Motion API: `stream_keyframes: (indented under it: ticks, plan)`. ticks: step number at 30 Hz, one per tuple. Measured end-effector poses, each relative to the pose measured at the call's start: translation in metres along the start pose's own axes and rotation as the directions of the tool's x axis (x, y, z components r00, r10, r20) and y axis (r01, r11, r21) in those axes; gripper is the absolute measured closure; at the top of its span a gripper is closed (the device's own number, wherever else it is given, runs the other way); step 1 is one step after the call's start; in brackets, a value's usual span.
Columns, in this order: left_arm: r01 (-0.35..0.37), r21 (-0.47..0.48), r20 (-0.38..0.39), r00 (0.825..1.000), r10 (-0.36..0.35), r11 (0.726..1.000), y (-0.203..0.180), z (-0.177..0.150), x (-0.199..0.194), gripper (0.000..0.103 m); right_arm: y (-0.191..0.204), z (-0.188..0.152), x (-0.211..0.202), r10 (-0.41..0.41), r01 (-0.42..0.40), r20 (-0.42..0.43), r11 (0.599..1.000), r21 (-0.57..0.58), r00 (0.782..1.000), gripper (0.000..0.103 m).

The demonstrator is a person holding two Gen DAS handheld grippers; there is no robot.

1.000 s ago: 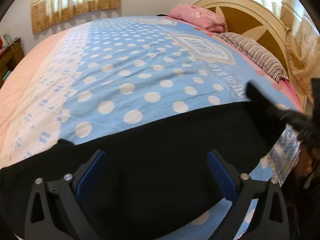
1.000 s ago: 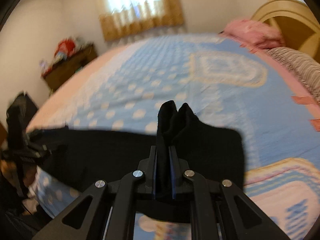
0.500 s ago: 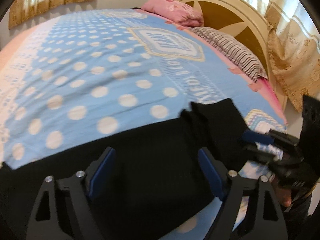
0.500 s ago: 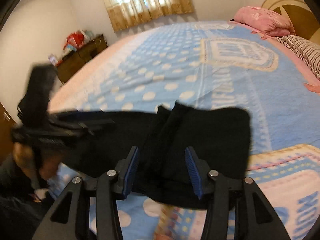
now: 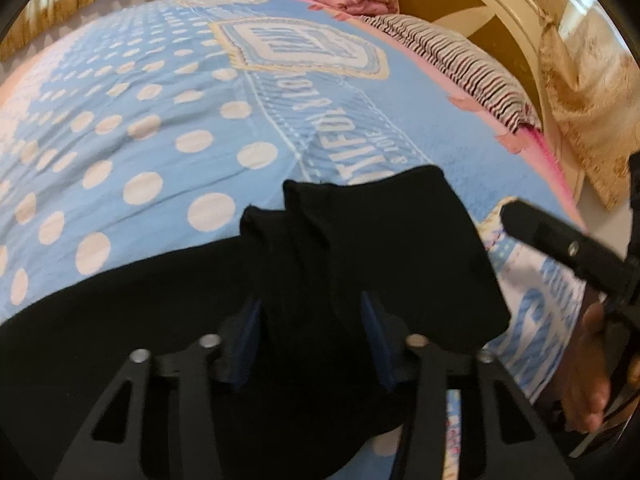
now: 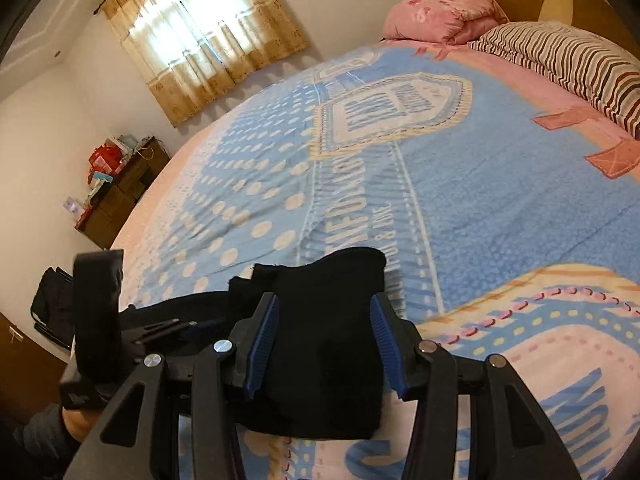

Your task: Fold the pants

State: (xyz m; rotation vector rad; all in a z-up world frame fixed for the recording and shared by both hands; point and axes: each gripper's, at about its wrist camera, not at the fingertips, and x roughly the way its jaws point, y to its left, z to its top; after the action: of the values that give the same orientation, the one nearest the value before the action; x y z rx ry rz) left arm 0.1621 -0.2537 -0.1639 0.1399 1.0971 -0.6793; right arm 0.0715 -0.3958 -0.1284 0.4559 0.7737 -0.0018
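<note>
Black pants [image 5: 380, 248] lie along the near edge of a blue polka-dot bedspread [image 5: 160, 128], their right end folded back over itself. My left gripper [image 5: 312, 332] is half closed around a raised ridge of the fabric, pads beside it with gaps showing. My right gripper [image 6: 324, 344] is open just above the folded end of the pants [image 6: 332, 280] and holds nothing. The right gripper shows at the right in the left wrist view [image 5: 568, 248]; the left gripper shows at the left in the right wrist view [image 6: 100, 312].
A striped pillow [image 6: 568, 60] and a pink pillow [image 6: 440, 16] lie by the wooden headboard [image 5: 460, 12]. A dark cabinet [image 6: 120, 192] with boxes stands by the far wall under a curtained window [image 6: 208, 36].
My right gripper opened, let go of the pants' end and left it folded over. My left gripper moved right along the pants and narrowed around the bunched fabric.
</note>
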Motion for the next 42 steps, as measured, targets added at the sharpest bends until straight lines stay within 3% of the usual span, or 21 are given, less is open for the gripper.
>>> stream_keyframes:
  ticks: [1,4,10,16,26,30,37,39,42]
  plan:
    - [-0.004,0.011,0.001,1.0,0.004,1.0,-0.001,-0.001,-0.002,0.081,0.0,0.0,-0.001,0.0,0.0,0.002,1.0,0.0,1.0,0.053]
    - [-0.001,0.021,0.018,1.0,0.0,1.0,-0.001,-0.002,-0.009,0.091,-0.001,0.0,-0.003,0.004,-0.004,0.007,1.0,0.01,1.0,0.053]
    - [0.014,0.04,0.06,0.998,-0.017,0.999,0.001,-0.007,-0.025,0.092,-0.01,0.005,-0.016,-0.008,0.005,0.058,0.999,0.042,0.998,0.053]
    - [0.053,0.032,0.072,0.996,-0.055,0.998,0.016,-0.014,-0.045,0.092,-0.018,0.003,-0.008,-0.013,0.008,0.05,0.996,0.093,0.999,0.052]
    - [0.067,0.011,0.113,0.991,-0.068,0.998,0.055,-0.032,-0.082,0.092,0.004,-0.004,-0.005,-0.01,0.009,0.056,1.0,0.013,0.998,0.052]
    - [0.136,-0.069,0.152,0.981,-0.124,0.988,0.076,-0.032,-0.099,0.092,0.014,-0.009,0.001,-0.016,0.017,0.045,1.0,-0.025,0.999,0.052]
    - [0.158,-0.1,0.233,0.963,-0.131,0.982,0.085,-0.028,-0.129,0.092,0.033,-0.018,0.006,-0.024,0.028,0.04,0.995,-0.099,0.999,0.052]
    - [0.148,-0.101,0.228,0.966,-0.122,0.984,0.082,-0.024,-0.127,0.092,0.038,-0.02,0.004,0.007,-0.002,0.039,0.993,-0.119,0.999,0.052]
    - [0.167,-0.1,0.205,0.968,-0.144,0.981,0.074,-0.015,-0.118,0.092,0.059,-0.024,-0.007,0.173,-0.167,0.015,0.969,-0.184,0.985,0.052]
